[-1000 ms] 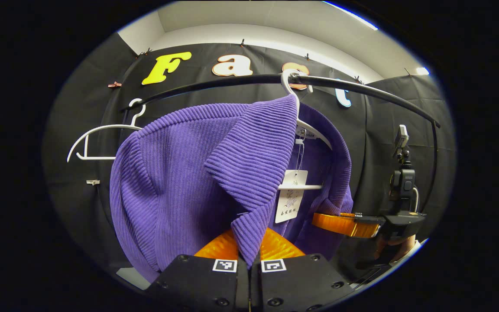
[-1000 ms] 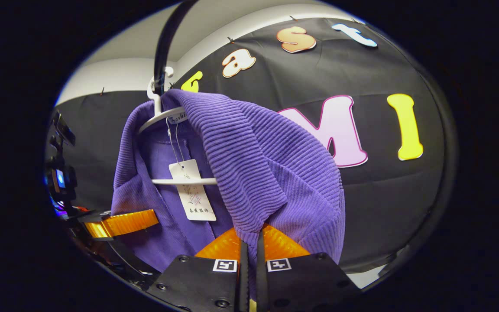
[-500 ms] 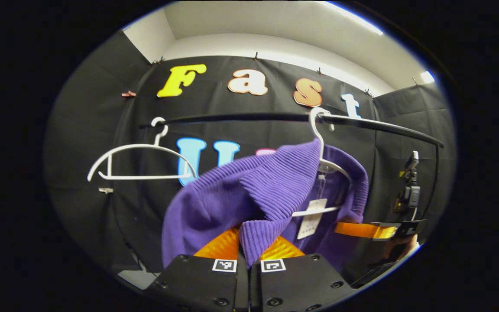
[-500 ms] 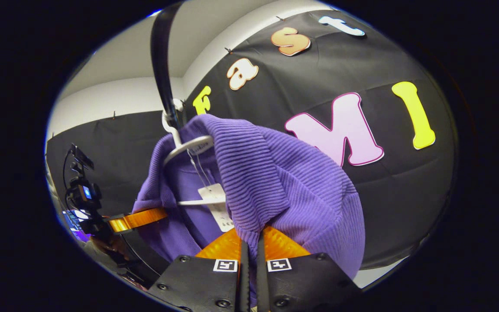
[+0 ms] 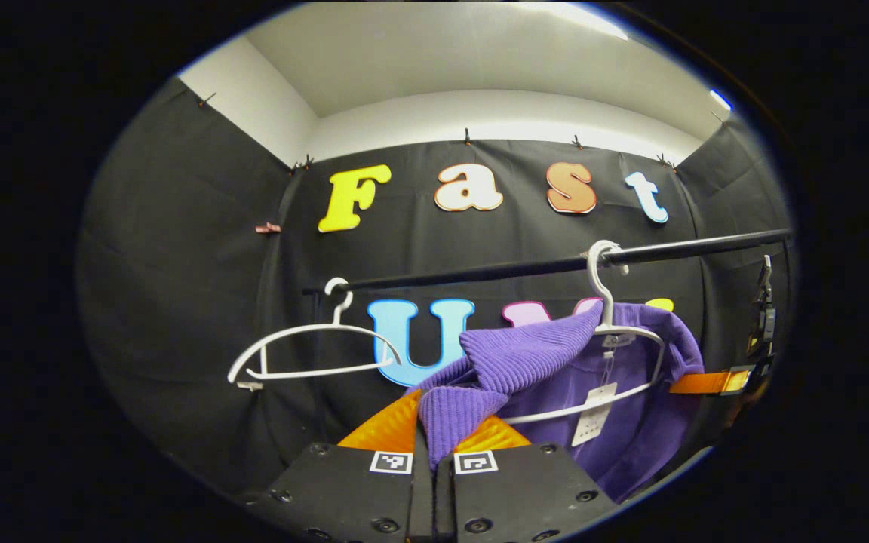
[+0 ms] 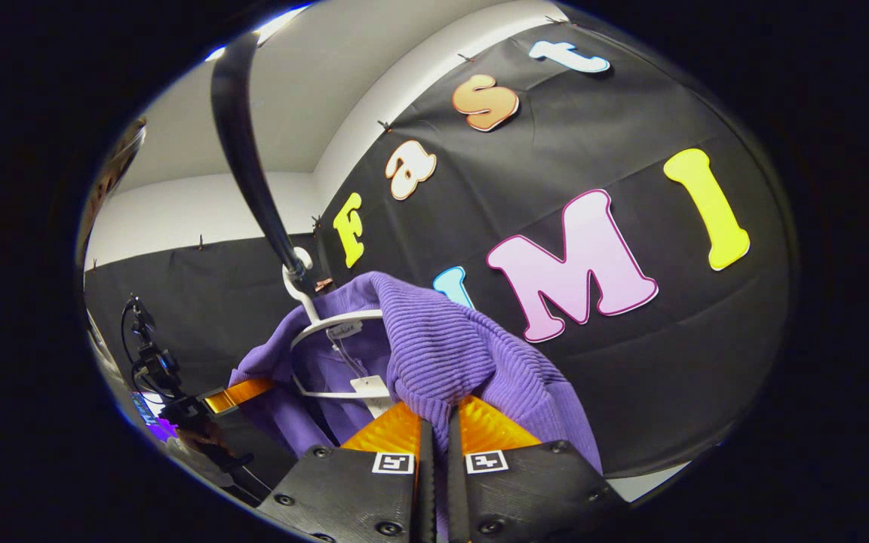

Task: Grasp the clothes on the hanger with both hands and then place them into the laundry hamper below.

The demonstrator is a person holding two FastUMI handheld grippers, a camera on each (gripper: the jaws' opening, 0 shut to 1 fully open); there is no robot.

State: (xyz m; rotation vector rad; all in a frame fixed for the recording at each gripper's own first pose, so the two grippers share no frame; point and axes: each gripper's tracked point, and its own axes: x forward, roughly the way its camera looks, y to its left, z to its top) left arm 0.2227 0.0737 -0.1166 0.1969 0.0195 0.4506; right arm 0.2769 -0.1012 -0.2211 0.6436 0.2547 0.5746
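Observation:
A purple ribbed garment [image 5: 548, 362] [image 6: 442, 354] hangs partly off a white hanger [image 5: 615, 332] [image 6: 329, 332] on the black rail [image 5: 525, 268] [image 6: 246, 166]. My left gripper [image 5: 434, 434] is shut on a fold of the garment's left front edge. My right gripper [image 6: 438, 430] is shut on the garment's other front edge. In the left gripper view the right gripper [image 5: 713, 381] reaches in from the far right, against the cloth. In the right gripper view the left gripper [image 6: 234, 394] comes in at lower left. A paper tag [image 5: 593, 422] dangles inside the garment.
An empty white hanger [image 5: 306, 354] hangs on the rail to the left of the garment. Black cloth walls close the booth behind and to the sides. A person's hand [image 6: 201, 437] holds the left gripper.
Both grippers have pulled back and down with the garment's front edges. The cloth has slid off the hanger's left shoulder and looks smaller and lower in both views; the rail sits lower in the left gripper view.

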